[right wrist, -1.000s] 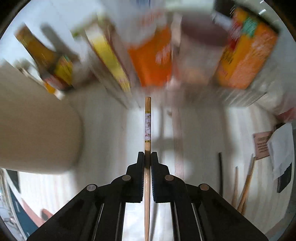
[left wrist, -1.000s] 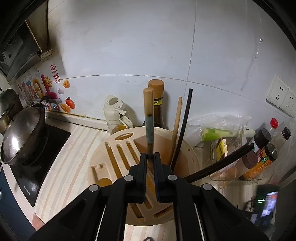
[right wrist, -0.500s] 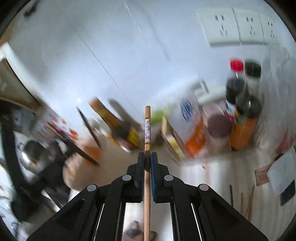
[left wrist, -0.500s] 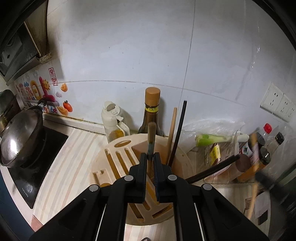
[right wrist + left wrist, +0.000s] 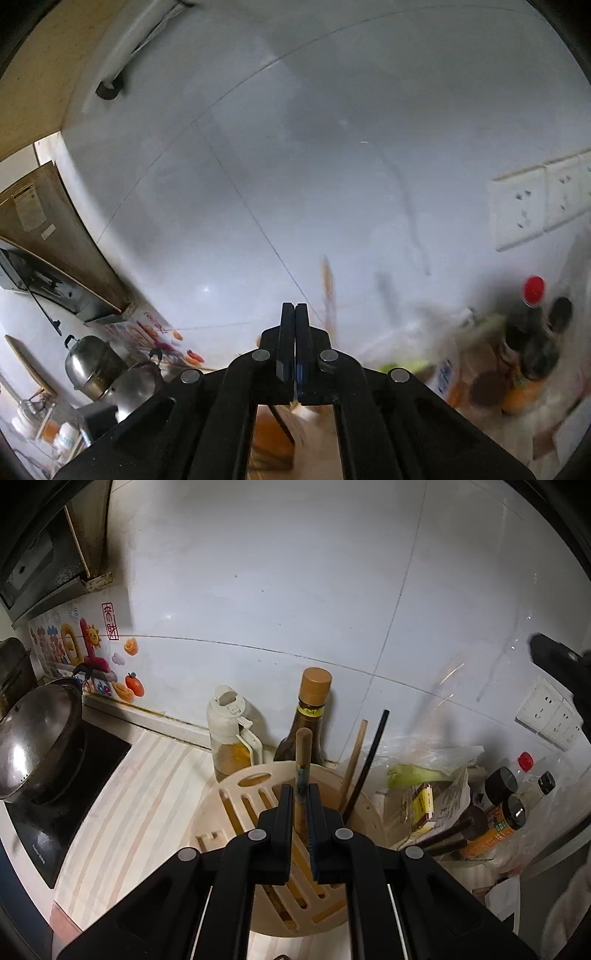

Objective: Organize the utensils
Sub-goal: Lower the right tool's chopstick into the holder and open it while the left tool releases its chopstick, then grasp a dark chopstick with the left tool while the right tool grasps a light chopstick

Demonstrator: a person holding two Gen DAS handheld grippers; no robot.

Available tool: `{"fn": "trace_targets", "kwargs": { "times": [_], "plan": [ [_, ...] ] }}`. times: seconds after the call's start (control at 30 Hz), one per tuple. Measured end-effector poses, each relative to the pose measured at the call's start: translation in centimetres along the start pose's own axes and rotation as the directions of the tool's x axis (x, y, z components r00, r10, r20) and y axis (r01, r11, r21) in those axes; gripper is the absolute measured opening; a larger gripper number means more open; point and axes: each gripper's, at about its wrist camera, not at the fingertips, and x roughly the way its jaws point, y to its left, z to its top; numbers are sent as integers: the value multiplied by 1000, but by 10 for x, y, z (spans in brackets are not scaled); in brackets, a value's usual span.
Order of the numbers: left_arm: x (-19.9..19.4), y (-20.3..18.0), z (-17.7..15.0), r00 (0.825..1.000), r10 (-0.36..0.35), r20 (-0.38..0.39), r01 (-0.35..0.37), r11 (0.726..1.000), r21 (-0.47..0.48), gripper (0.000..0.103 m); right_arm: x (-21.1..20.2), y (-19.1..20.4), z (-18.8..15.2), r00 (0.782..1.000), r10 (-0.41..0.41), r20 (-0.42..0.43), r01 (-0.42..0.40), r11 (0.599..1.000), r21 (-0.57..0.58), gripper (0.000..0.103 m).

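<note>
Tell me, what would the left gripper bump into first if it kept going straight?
Probably the cream utensil holder just ahead of the left gripper, whose jaws hold a chopstick. The brown bottle stands behind it. Depth is hard to judge.

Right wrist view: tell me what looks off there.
The right hand-held gripper is shut with nothing between its jaws, which have just been closing; the chopstick it carried half a second ago is gone. A blurred wooden stick shows loose in the air just beyond it, so the chopstick has probably slipped out.
</note>
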Motion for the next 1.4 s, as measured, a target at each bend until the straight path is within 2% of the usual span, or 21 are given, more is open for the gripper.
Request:
{"fn": "trace_targets", "kwargs": {
  "times": [0.2,0.3,0.43,0.47,0.5,0.57,0.6,0.63,0.67,0.77,0.83,0.97,1.03,1.1,1.13,1.17,1.23,1.3,1.33,1.37,1.4],
  "plan": [
    [0,7,2,1000,0,-8,0,1000,-22,5,22,2,-4,997,37,-75,-35,999,23,0],
    [1,9,1,1000,4,-12,-4,1000,-21,5,28,-21,-12,988,48,-149,-36,996,77,0],
    [1,9,3,999,13,-31,-13,1000,-27,10,33,-52,-30,972,10,-235,18,993,116,1],
    [0,9,4,999,28,-38,-30,999,-27,18,34,-58,-33,966,-7,-259,38,993,113,1],
    [-3,8,5,998,58,-40,-59,998,-26,51,33,-67,-38,956,-32,-291,68,991,114,5],
    [-12,7,5,996,91,-26,-91,996,-23,103,27,-83,-48,944,-49,-325,98,986,133,22],
    [-19,6,3,997,79,-1,-79,997,-23,103,21,-92,-53,940,-66,-335,120,982,143,41],
    [-28,5,0,997,73,20,-73,997,-19,103,15,-103,-58,935,-87,-345,147,978,151,55],
    [-35,4,-4,997,73,33,-73,997,-8,103,12,-110,-63,931,-98,-352,161,975,155,57],
    [-49,1,-17,995,79,55,-79,997,5,103,-3,-132,-80,910,-132,-392,207,966,155,57],
    [-56,-1,-30,995,85,55,-85,996,-3,103,-12,-147,-97,888,-141,-437,230,961,157,57],
    [-58,-7,-65,995,99,12,-99,995,-9,103,-32,-177,-132,834,-192,-518,306,941,143,57],
    [-49,-15,-91,993,105,-44,-104,994,25,103,-45,-200,-152,794,-241,-558,374,917,137,57],
    [-33,-25,-116,983,129,-127,-121,990,69,103,-55,-221,-169,755,-281,-592,434,891,130,57],
    [-21,-32,-131,974,128,-186,-113,990,88,103,-61,-236,-182,723,-306,-620,475,871,123,57],
    [-14,-37,-142,967,124,-221,-104,990,99,103,-64,-244,-190,707,-314,-634,491,863,120,57],
    [4,-52,-168,947,120,-299,-86,989,124,103,-70,-266,-211,653,-348,-672,540,837,91,55],
    [16,-68,-188,933,114,-342,-64,986,155,103,-71,-278,-224,628,-358,-691,555,828,76,51],
    [24,-79,-198,925,118,-362,-55,982,181,103,-70,-285,-232,607,-363,-707,569,819,69,51],
    [29,-88,-204,920,120,-374,-46,979,201,103,-68,-290,-237,607,-345,-716,568,819,87,51],
    [33,-93,-208,917,120,-382,-40,976,212,103,-65,-294,-242,616,-324,-718,556,825,105,51]
  ]
}}
